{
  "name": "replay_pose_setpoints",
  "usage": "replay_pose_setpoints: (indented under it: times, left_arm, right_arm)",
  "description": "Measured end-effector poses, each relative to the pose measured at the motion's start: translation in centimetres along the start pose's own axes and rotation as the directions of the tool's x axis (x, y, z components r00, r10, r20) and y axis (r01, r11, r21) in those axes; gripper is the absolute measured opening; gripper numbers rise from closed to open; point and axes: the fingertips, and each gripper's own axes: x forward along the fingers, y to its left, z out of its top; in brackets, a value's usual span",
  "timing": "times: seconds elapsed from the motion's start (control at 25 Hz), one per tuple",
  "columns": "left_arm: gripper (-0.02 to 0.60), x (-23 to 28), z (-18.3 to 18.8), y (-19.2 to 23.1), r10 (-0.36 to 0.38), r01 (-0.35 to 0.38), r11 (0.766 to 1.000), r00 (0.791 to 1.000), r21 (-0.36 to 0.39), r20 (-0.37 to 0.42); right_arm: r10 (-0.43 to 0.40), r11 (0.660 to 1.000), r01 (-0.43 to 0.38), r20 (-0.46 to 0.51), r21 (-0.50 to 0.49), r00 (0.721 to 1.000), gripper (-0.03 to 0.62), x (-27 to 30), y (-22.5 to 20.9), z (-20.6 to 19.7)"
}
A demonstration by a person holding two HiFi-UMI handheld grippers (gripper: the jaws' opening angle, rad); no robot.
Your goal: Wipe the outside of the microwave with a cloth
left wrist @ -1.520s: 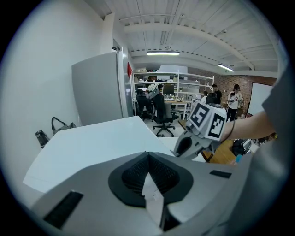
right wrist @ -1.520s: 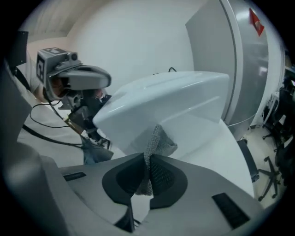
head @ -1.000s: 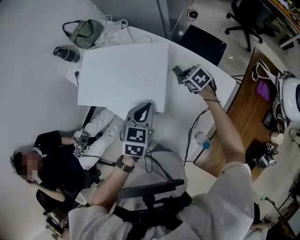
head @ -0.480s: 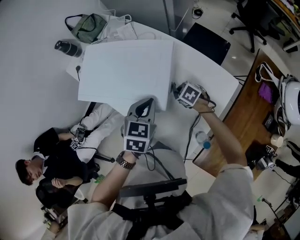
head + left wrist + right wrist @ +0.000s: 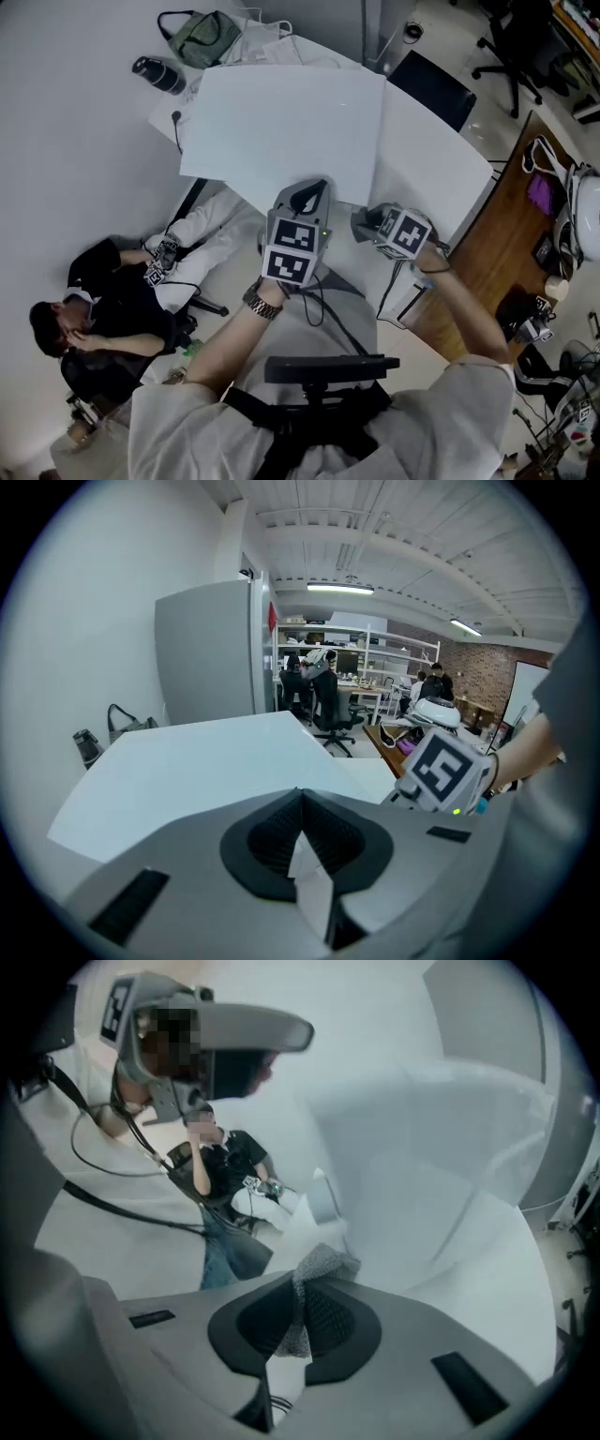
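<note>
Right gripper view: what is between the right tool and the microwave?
Only the grey cloth, clamped in the right tool and sticking out toward the white microwave; the right gripper view shows it. Contact cannot be judged.

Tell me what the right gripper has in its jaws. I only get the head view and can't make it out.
Observer: The right gripper is shut on a grey mesh cloth, and a tuft sticks out past the tips.
Operator: And the left one?
Observer: The left gripper has its jaws together with nothing between them. It points across the white top of the microwave.
Operator: What stands beyond the microwave?
Observer: In the left gripper view, a tall grey cabinet rises behind it, against the white wall.
</note>
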Motion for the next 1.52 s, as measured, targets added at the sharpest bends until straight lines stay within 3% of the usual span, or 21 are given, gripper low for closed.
replay_pose_setpoints:
  times: [0.2,0.4,0.52,0.64,0.8,1.0,1.24,1.4,1.52]
  left_arm:
    - [0.040,-5.7,-1.8,9.0,0.033,-0.029,0.998,0.997,-0.058,0.070]
    - [0.040,-14.2,-8.1,25.6,0.124,-0.103,0.979,0.986,-0.177,0.113]
    - [0.040,-19.7,-13.3,37.5,0.155,-0.121,0.963,0.980,-0.243,0.128]
    - [0.040,-25.9,-18.9,48.5,0.176,-0.148,0.959,0.979,-0.243,0.100]
    - [0.040,-31.3,-22.1,58.3,0.182,-0.153,0.954,0.979,-0.257,0.095]
    - [0.040,-31.7,-23.4,63.3,0.141,-0.109,0.955,0.985,-0.274,0.102]
    - [0.040,-30.2,-23.8,65.8,0.119,-0.087,0.949,0.989,-0.302,0.088]
    - [0.040,-29.8,-23.4,67.6,0.128,-0.096,0.942,0.988,-0.321,0.082]
    - [0.040,-29.1,-23.2,68.7,0.133,-0.099,0.938,0.988,-0.331,0.082]
  right_arm:
    - [0.039,0.993,-0.035,0.034,-0.112,0.999,0.005,1.2,7.2,12.2]
    - [0.049,0.981,-0.028,0.103,-0.190,0.994,0.005,6.6,12.1,29.8]
    - [-0.003,0.980,0.027,0.124,-0.195,0.992,0.005,11.7,12.2,41.7]
    - [-0.066,0.982,0.091,0.147,-0.167,0.987,0.005,16.9,11.8,53.0]
    - [-0.221,0.955,0.231,0.073,-0.186,0.973,0.005,19.5,7.9,63.8]
    - [-0.404,0.897,0.365,-0.127,-0.251,0.906,0.005,21.1,-0.9,69.6]
    - [-0.521,0.846,0.437,-0.307,-0.304,0.796,0.005,22.7,-11.5,71.7]
    - [-0.542,0.834,0.434,-0.365,-0.340,0.757,0.005,24.5,-15.0,72.5]
    - [-0.511,0.848,0.342,-0.455,-0.405,0.729,0.005,26.8,-14.3,71.0]
